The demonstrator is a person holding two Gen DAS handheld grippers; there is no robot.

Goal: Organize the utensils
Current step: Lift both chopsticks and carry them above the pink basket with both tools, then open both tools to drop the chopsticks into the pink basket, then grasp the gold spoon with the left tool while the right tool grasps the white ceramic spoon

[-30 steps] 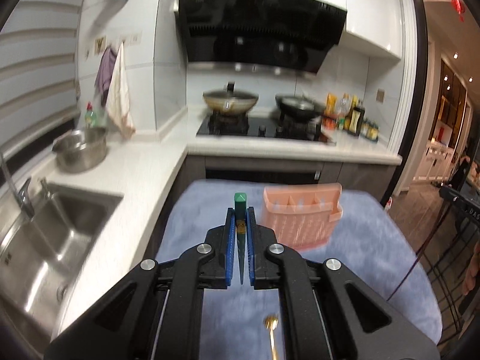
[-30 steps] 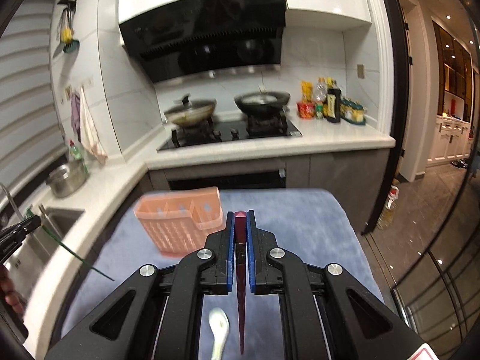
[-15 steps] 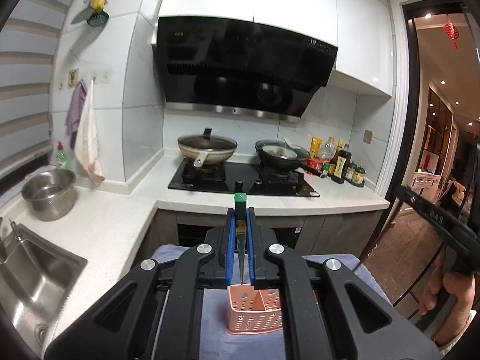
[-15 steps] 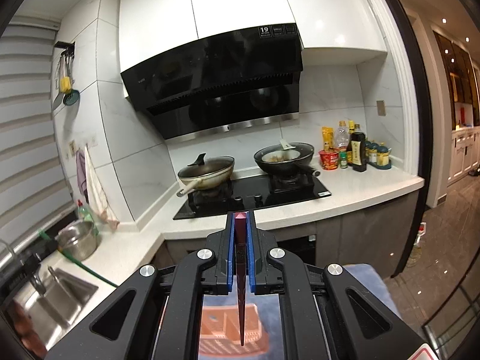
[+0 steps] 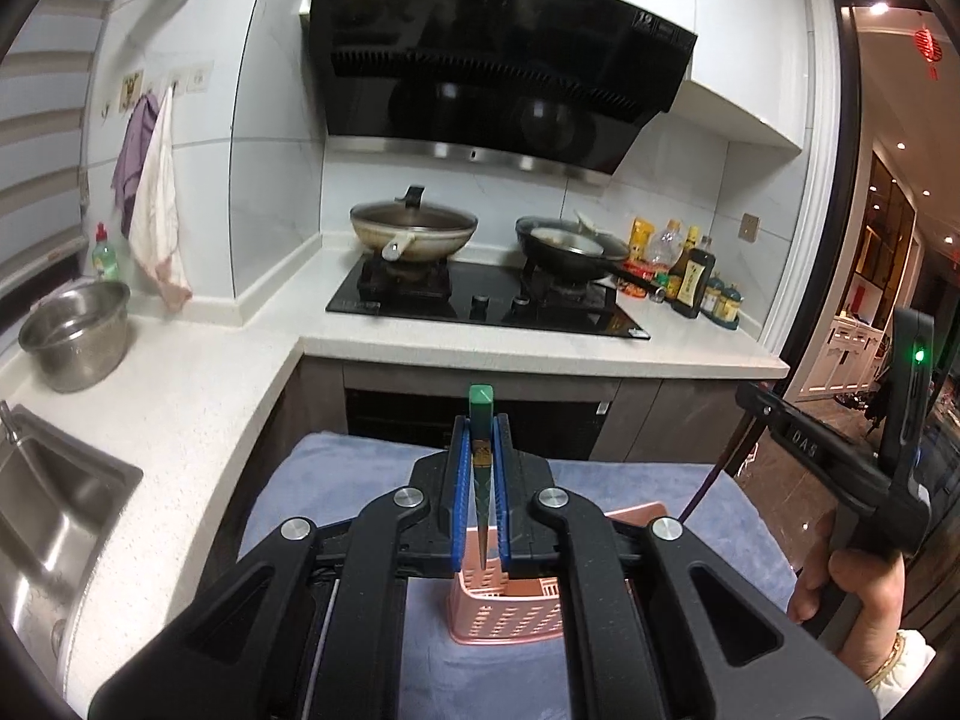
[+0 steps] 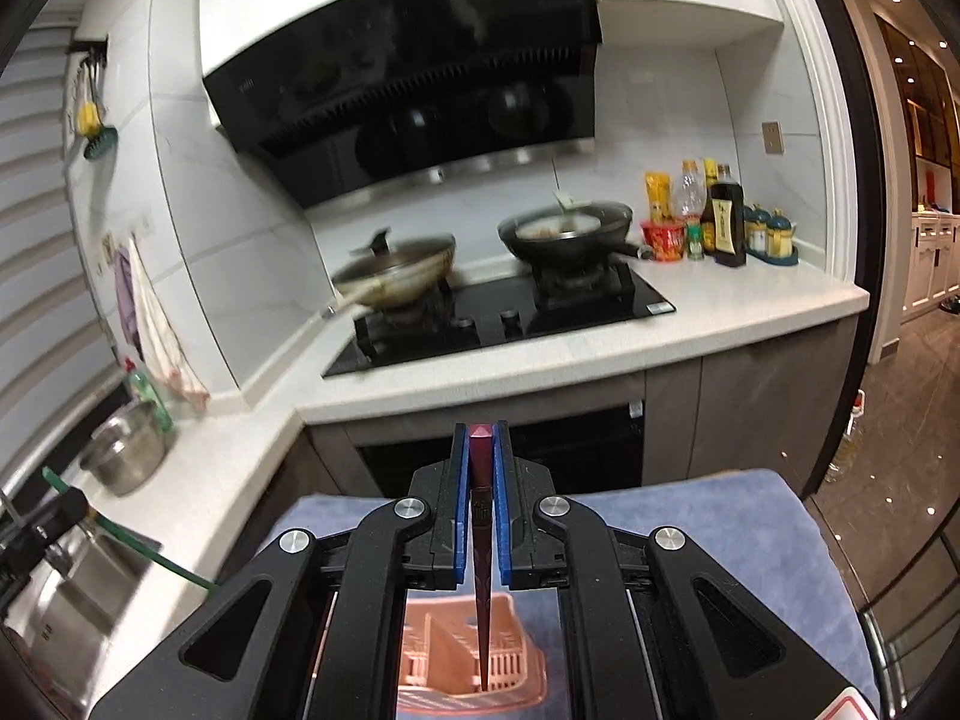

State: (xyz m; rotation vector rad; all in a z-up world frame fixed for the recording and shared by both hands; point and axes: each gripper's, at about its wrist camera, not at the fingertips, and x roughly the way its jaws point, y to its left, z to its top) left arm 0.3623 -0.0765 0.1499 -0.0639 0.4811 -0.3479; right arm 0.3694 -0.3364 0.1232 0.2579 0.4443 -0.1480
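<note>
My left gripper (image 5: 480,438) is shut on a green chopstick (image 5: 480,462) that points down toward the pink slotted utensil basket (image 5: 510,612) on the blue-grey cloth (image 5: 336,480). My right gripper (image 6: 480,444) is shut on a dark red chopstick (image 6: 482,540); its tip hangs over the open top of the same basket (image 6: 468,666). The right gripper body and the hand holding it show at the right edge of the left wrist view (image 5: 870,480). The left gripper and its green chopstick show at the left edge of the right wrist view (image 6: 138,546).
Behind the cloth runs an L-shaped white counter (image 5: 540,342) with a black hob, two woks (image 5: 414,228) and sauce bottles (image 5: 696,282). A steel pot (image 5: 78,336) and a sink (image 5: 42,516) lie to the left. A doorway opens on the right.
Both grippers have tilted up from the table and closed in over the basket, which has slid to the bottom of both views. Each still holds its chopstick.
</note>
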